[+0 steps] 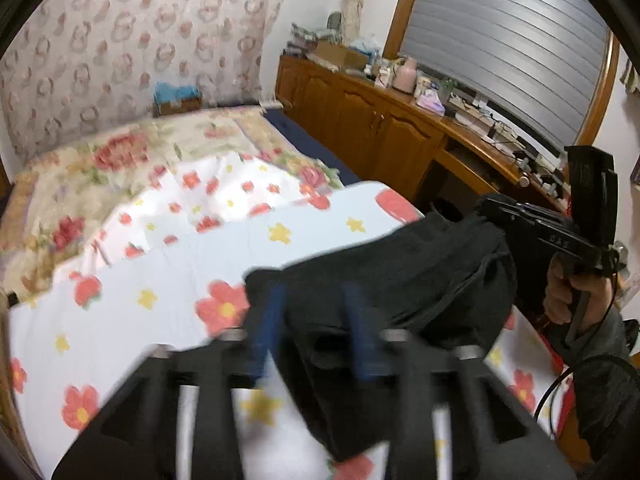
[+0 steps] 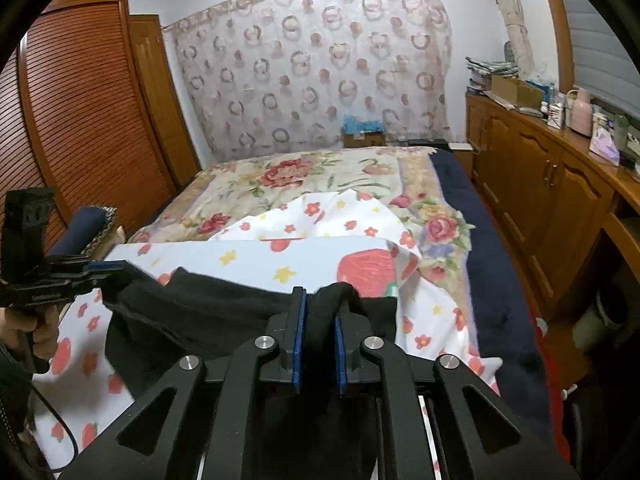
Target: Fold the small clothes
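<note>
A black garment [image 1: 404, 276] hangs stretched between my two grippers above the flowered sheet [image 1: 132, 312]. My left gripper [image 1: 316, 304] has its blue pads closed on one edge of it; the view is motion-blurred. It also shows in the right wrist view [image 2: 108, 268] at the left, gripping the cloth's far corner. My right gripper [image 2: 320, 312] is shut on a bunched fold of the black garment [image 2: 208, 312]. It appears in the left wrist view [image 1: 496, 208] at the right, clamped on the other end.
The white sheet with red and yellow flowers [image 2: 280, 260] lies over a rose-patterned bedspread [image 2: 304, 176]. Wooden cabinets [image 2: 540, 184] with clutter on top run along the right. A slatted wardrobe [image 2: 80, 112] stands at the left. A patterned curtain [image 2: 312, 64] hangs behind.
</note>
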The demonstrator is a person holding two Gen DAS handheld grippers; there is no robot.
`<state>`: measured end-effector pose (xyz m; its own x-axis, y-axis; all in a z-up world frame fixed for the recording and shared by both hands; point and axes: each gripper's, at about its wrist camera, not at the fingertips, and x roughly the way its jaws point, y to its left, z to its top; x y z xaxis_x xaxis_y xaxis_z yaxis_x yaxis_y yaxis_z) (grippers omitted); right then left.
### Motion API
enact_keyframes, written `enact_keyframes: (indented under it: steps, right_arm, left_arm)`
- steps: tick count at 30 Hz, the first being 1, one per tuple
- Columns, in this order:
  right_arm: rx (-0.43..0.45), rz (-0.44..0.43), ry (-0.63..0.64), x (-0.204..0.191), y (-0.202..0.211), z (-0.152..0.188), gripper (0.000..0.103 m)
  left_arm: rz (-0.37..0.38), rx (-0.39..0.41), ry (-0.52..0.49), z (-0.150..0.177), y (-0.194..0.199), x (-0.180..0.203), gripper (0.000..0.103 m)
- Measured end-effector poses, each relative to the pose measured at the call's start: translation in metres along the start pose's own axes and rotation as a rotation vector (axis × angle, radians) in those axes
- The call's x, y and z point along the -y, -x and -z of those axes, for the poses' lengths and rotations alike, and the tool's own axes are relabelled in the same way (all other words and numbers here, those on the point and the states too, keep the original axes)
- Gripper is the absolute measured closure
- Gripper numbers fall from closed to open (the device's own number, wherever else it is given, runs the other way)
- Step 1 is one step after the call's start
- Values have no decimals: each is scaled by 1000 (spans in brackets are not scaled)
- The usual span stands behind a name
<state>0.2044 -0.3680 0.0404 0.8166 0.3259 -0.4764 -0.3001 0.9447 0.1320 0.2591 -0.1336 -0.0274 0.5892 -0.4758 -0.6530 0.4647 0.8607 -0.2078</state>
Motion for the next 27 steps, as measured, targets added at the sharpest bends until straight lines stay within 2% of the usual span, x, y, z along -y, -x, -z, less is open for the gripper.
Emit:
enact_keyframes:
  steps: [2,3,4,5,9,13,17,18,20,21,22,23,24,27]
  right_arm:
    - [3,11,3,-1,5,-4,72]
    - [12,25,11,-2,11,-4,68]
    - [22,43,24,-4,17,-3,62]
    - [24,55,34,-4,22,-2,57]
    - [-2,70,71,-6,38,11,54]
    - [-73,56,89,-7,21,15,54]
    - [-129,15,43,-1,-4,7,54]
    - [-140,12,32,1,-10,3,54]
    - [-150,-32,1,7,-18,-3,55]
    - [-154,-50,-10,8,-19,-6,59]
    - [-154,-68,-9,7,-19,-7,76]
    - [-155,-94,-2,7,-19,-8,91]
    - [-151,-117,12,9,-14,-8,93]
    - [-94,-130,26,13,1,-10,97]
  left_arm:
    - [-3,27,-12,-3,6,-2,38]
    - [5,29,-14,-3,9,-4,27]
    - [13,27,-19,-1,11,-5,24]
    - [15,20,-28,1,11,-6,24]
    - [34,-40,-41,14,0,-9,24]
    - [27,-99,-83,20,-27,-7,24]
    - [75,-108,-114,9,-45,-3,24]
    - [79,-103,-125,8,-45,-2,27]
    - [82,-99,-151,1,-50,-1,42]
    - [85,-108,-151,0,-52,-3,53]
    - [89,-111,-151,-2,-53,-4,65]
    - [91,-108,-152,-4,-54,-5,72]
    - [90,-103,-152,-6,-53,-6,84]
    - [75,-59,-93,-14,-50,-17,93]
